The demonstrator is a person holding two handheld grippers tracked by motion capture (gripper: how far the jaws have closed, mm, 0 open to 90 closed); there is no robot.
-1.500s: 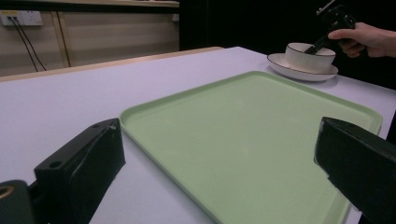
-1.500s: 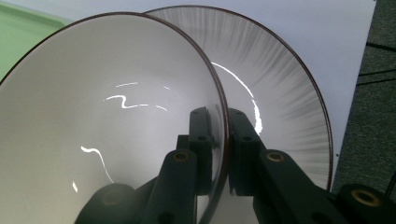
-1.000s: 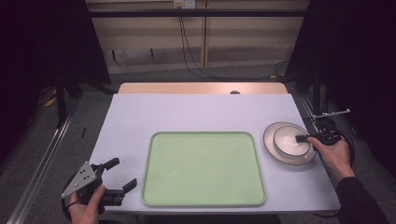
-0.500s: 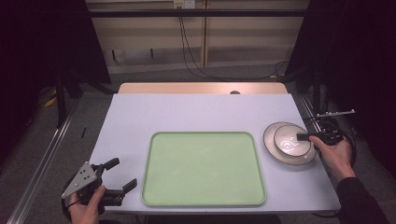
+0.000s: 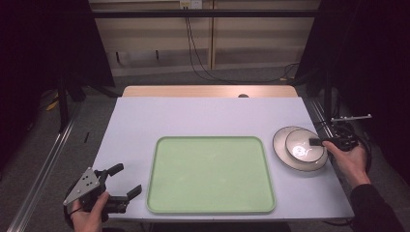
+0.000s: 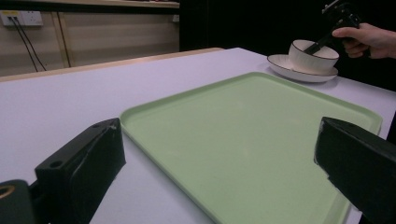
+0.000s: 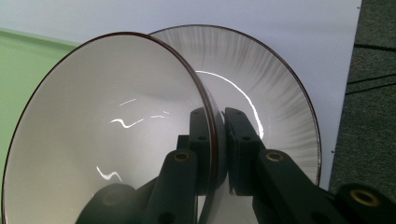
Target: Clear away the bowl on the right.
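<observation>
Fingers of right gripper (image 7: 217, 149) clamped on bowl (image 7: 107, 135) rim over plate (image 7: 275, 93); left gripper (image 5: 118, 186) agape beside tray (image 5: 210, 174).

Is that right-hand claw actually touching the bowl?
Touching. In the right gripper view, the right claw has one finger inside and one outside the bowl, clamped on its rim.

- This looks like a test room or lab, not a home.
- A plain white table (image 5: 208, 118) stands alone on grey carpet (image 5: 96, 121).
- Black curtains (image 5: 43, 43) hang at 9 and 3 o'clock.
- At 12 o'clock, black cables (image 5: 193, 48) drop from a wall socket (image 5: 190, 4) on a bare wooden wall (image 5: 241, 34).
- A metal rail (image 5: 43, 169) runs along the floor at 8 o'clock.
</observation>
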